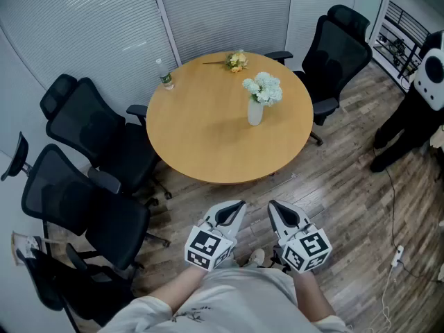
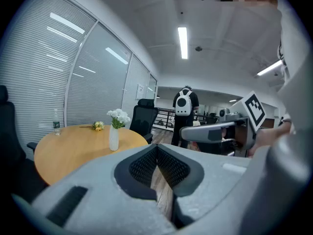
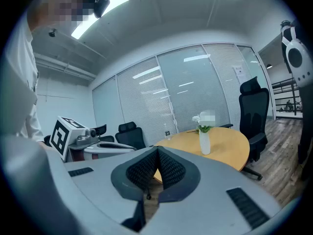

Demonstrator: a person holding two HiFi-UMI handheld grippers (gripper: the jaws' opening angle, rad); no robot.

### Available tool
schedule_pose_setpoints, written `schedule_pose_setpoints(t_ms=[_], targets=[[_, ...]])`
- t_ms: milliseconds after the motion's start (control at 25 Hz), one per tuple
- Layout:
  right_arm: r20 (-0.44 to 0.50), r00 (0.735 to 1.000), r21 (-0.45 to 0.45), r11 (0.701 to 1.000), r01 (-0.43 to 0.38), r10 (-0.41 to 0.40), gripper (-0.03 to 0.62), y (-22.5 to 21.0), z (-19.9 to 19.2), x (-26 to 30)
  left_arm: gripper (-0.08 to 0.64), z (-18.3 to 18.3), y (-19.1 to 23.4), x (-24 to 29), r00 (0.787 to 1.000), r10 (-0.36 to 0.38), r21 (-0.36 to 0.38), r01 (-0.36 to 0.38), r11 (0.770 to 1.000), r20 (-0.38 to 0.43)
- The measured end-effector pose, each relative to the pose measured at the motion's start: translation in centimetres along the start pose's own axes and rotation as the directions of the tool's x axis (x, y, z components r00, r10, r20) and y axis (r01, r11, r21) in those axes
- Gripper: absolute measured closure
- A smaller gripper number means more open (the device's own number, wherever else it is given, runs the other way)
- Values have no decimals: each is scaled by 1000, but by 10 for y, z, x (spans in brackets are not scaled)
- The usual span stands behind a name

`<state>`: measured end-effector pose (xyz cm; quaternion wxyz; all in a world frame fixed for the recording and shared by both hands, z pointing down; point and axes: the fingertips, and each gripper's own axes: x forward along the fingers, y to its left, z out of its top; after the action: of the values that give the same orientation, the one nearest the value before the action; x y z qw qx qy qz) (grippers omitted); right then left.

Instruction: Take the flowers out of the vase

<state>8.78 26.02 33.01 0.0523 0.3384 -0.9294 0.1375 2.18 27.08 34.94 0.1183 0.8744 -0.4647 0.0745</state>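
Left gripper (image 1: 232,212) and right gripper (image 1: 279,212) sit side by side at the near edge, both clenched and empty, well apart from the round table (image 1: 201,137). On its far right part, the white flowers (image 1: 263,87) stand upright in the vase (image 1: 255,112).

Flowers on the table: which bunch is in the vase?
The white bunch, upright in the white vase; the yellow bunch lies flat on the table near its far edge.

The left gripper (image 1: 234,208) and the right gripper (image 1: 277,210) are held side by side and a little apart, close to the body, tips pointing forward and slightly down. The jaws of both are pressed together, gripping nothing.
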Motion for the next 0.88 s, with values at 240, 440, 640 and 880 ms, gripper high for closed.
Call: schedule_pose_setpoints(t_ms=[240, 440, 640, 880], targets=[[-4, 1000, 6, 1000, 4, -4, 586, 4, -2, 0, 550, 0, 1, -3, 1000, -4, -4, 4, 1000, -1], [7, 1000, 42, 999, 27, -27, 586, 4, -2, 2, 550, -1, 2, -6, 1000, -13, 4, 13, 1000, 1], [27, 999, 46, 999, 16, -17, 586, 14, 2, 6, 550, -1, 5, -10, 1000, -25, 5, 25, 1000, 6], [34, 999, 29, 999, 31, -32, 584, 26, 4, 12, 550, 3, 14, -20, 999, -44, 11, 44, 999, 26]])
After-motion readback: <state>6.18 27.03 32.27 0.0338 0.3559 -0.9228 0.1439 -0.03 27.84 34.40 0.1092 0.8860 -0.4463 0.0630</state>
